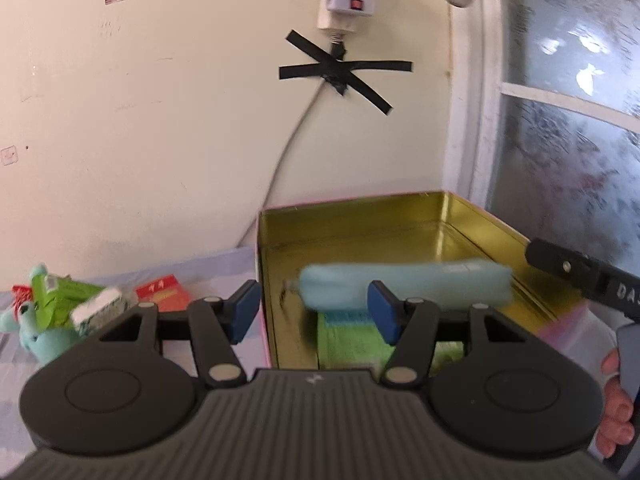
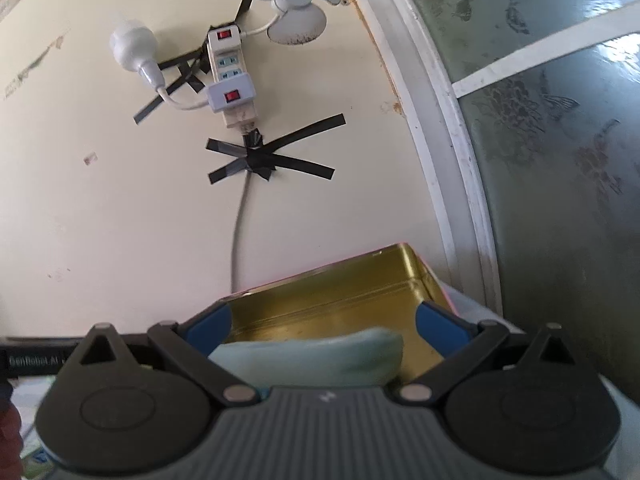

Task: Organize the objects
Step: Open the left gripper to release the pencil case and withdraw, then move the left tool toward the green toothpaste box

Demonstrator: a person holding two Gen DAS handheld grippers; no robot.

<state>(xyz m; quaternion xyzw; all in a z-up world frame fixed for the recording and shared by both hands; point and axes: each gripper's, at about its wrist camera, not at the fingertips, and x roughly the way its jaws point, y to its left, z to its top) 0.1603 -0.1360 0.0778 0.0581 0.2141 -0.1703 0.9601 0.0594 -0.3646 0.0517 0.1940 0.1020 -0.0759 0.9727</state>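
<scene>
In the left wrist view, the left gripper (image 1: 314,312) hovers at the near left corner of the gold-lined tin box (image 1: 400,220), its blue pads apart with nothing pressed between them; one pad sits outside the box's left wall, the other over its inside. A light blue pouch (image 1: 404,286) lies across the inside of the box, above a green packet (image 1: 352,338). Left of the box, on the table, lie a teal plush toy (image 1: 38,338), a green wrapper (image 1: 64,300) and a red packet (image 1: 162,292). The right gripper's finger (image 1: 580,274) reaches over the box's right rim.

In the right wrist view, the right gripper (image 2: 322,326) stands wide open over the box (image 2: 332,292), the pouch (image 2: 312,356) lying loose between its fingers. On the wall above the box, a power strip (image 2: 232,80) is taped.
</scene>
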